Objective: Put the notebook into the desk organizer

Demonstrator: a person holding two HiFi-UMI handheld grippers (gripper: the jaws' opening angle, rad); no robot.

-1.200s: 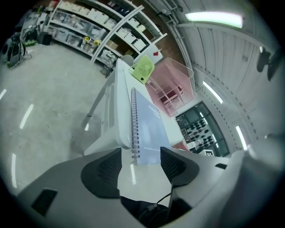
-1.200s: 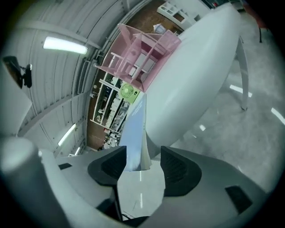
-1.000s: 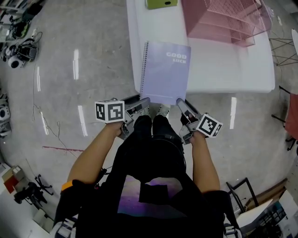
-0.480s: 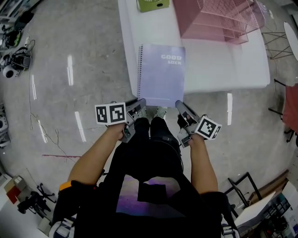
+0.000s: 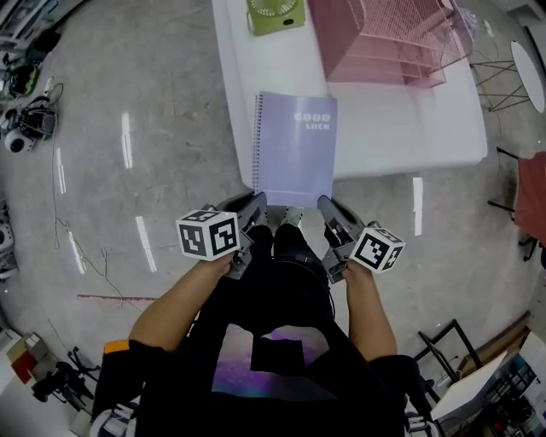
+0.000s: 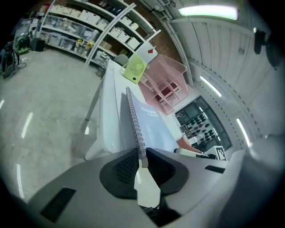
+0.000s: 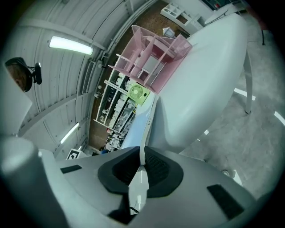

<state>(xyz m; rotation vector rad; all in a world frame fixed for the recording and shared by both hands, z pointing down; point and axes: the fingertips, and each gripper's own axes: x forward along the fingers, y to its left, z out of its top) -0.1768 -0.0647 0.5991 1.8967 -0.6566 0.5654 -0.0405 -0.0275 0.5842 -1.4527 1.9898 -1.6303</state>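
A lavender spiral notebook [image 5: 294, 149] lies on the white table [image 5: 401, 119], its near edge hanging over the table's front. My left gripper [image 5: 256, 201] is at the near left corner, and its jaws are closing with the spiral binding [image 6: 136, 129] pressed between the pads. My right gripper [image 5: 324, 203] is at the near right corner, and its jaws are closing on the notebook's edge [image 7: 146, 131]. The pink wire desk organizer [image 5: 384, 38] stands at the table's far right, apart from the notebook.
A green desk fan [image 5: 275, 13] sits on the far left of the table, beside the organizer. Grey floor surrounds the table, with cables and gear [image 5: 26, 94] at the left. Shelving [image 6: 84, 26] lines the far wall.
Both grippers' jaws have come together on the notebook's near corners. The arms have barely moved.
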